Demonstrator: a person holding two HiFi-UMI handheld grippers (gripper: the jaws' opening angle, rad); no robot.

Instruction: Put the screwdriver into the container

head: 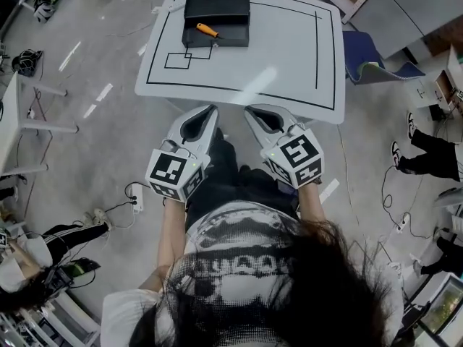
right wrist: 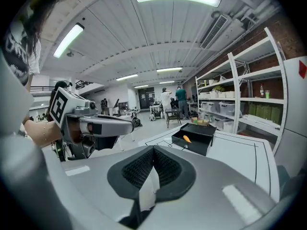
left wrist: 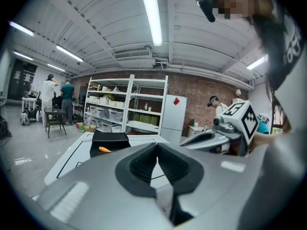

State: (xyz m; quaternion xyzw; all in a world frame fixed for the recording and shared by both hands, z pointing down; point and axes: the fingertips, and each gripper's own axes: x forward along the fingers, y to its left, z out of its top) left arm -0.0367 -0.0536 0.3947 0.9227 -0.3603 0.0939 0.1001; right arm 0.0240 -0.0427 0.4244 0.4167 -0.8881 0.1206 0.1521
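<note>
Head view alone showed the layout from above. L gripper (head: pixel 210 111) & R gripper (head: pixel 250 111) were side by side, tips near each other but apart, both short of the table (head: pixel 289 56). The black container (head: pixel 239 40) sat well beyond the fingers, ahead and a bit left of the L tips. The screwdriver (head: pixel 207 30) lay inside it, nowhere near either pair of fingers.

Only the gripper views showed the pads. L gripper (left wrist: pixel 157 146) was clenched, ribbed pads meeting w/ nothing between. R gripper (right wrist: pixel 153 151) was the same, closed and empty. Each view also caught the other gripper from the side, which the head view couldn't. They also showed shelves (left wrist: pixel 127 104) and people (right wrist: pixel 171 99) far past the fingers.

Hard to make out: in the gripper views the screwdriver (left wrist: pixel 104 149) (right wrist: pixel 187 139) was just an orange speck, shaft not readable. The container (right wrist: pixel 192 148) front wall hid part of its inside. In the head view the pads were hidden under the gripper shells.
</note>
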